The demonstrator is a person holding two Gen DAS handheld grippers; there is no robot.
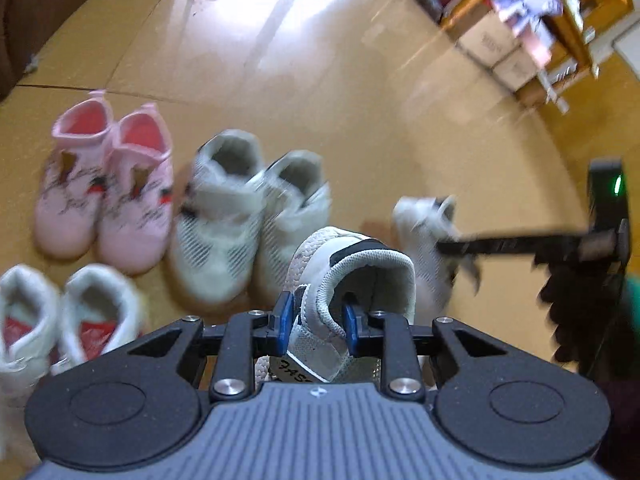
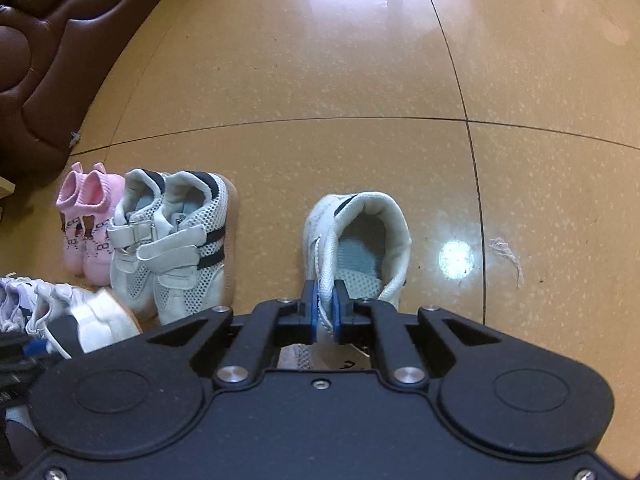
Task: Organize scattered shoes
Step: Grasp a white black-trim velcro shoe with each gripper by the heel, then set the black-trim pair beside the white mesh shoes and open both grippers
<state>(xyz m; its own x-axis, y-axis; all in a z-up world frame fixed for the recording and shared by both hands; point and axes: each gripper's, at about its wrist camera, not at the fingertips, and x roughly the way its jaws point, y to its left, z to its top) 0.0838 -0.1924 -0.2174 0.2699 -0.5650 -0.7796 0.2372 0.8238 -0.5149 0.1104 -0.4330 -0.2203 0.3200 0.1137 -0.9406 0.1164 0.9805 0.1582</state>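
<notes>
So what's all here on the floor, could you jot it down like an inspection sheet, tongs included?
Surface: glossy tan tiled floor, with glare patches.
Job's things: pink pair and grey mesh strap pair lined up side by side; white pair with red insoles nearer the camera; two loose white sneakers, one in each set of tongs.
Clutter: bit of pale thread on the floor.
Grippers: left tongs clamp one white sneaker's collar; right tongs are shut on the other sneaker's tongue.
Cables: nothing seen.
Surroundings: brown leather sofa; wooden shelf with boxes, blurred.
</notes>
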